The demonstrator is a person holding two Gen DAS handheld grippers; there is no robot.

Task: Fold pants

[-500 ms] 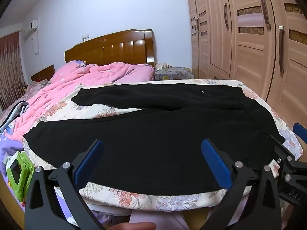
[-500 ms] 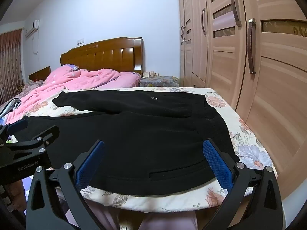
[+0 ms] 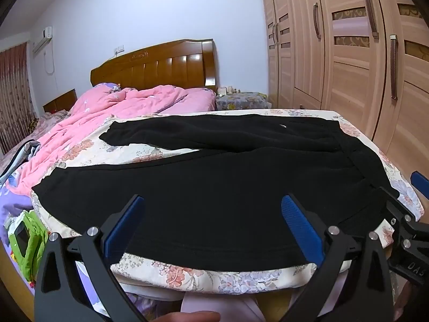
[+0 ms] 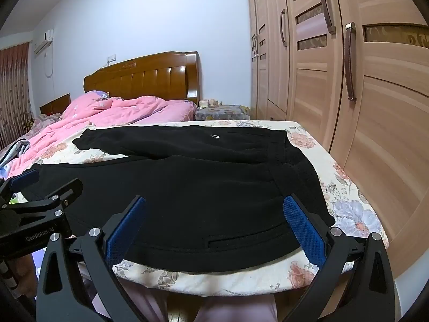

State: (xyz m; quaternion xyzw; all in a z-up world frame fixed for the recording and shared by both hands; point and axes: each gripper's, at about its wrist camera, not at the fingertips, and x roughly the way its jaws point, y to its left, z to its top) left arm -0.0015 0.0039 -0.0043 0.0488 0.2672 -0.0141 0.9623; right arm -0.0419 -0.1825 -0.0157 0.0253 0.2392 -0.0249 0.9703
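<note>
Black pants [image 3: 214, 187] lie spread flat on the floral bedsheet [image 3: 214, 281], waistband to the right, one leg near the front edge and the other leg [image 3: 201, 134] farther back. They also show in the right wrist view [image 4: 201, 193]. My left gripper [image 3: 211, 230] is open and empty, hovering over the near leg at the bed's front edge. My right gripper [image 4: 214, 230] is open and empty over the hip and pocket area. Each gripper shows at the edge of the other's view.
A pink quilt [image 3: 112, 118] is bunched at the back left before the wooden headboard [image 3: 155, 69]. A wooden wardrobe [image 4: 362, 94] stands close along the bed's right side. A green item [image 3: 29, 244] lies at the left. A small covered nightstand [image 3: 241, 100] is at the back.
</note>
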